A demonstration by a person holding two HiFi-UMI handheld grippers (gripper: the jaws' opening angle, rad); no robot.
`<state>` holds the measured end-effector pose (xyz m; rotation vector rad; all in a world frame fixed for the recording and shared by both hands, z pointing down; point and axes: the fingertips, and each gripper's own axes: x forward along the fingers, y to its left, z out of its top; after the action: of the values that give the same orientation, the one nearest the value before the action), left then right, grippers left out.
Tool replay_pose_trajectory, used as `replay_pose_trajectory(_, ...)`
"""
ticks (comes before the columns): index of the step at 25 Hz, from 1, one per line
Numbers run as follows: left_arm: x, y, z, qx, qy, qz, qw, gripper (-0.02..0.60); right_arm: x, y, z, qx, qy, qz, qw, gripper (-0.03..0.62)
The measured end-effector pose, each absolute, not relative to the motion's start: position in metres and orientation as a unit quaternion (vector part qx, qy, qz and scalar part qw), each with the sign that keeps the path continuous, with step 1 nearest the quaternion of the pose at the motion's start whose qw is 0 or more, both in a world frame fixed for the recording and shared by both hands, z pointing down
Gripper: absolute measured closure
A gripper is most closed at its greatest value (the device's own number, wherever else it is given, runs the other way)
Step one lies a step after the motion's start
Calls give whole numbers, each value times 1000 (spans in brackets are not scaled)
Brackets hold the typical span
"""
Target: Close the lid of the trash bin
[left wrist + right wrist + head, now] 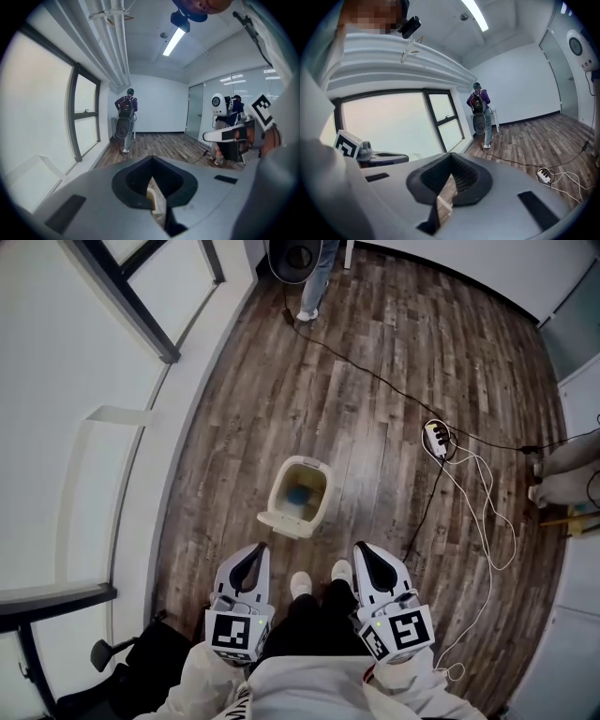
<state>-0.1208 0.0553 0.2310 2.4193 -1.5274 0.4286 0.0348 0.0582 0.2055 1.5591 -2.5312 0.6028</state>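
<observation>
At lower frame, left gripper (260, 548) and right gripper (361, 548) are held closed, empty; the open trash bin (298, 461) lid (284, 523) must be reached.

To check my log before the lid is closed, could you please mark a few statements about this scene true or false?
1. The bin is open. True.
2. The left gripper grips the lid. False: it is shut on nothing, short of the bin.
3. A power strip lies on the floor right of the bin. True.
4. The right gripper is wide open. False: its jaws are together.
5. The bin is empty. False: a blue thing lies inside.
</observation>
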Motion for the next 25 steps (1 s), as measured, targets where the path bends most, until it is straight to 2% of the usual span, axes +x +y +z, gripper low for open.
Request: replay_pose_trajectory(25,-137,21,424,796,-541,182,201,575,20,9,379,505,-825,237,89,571)
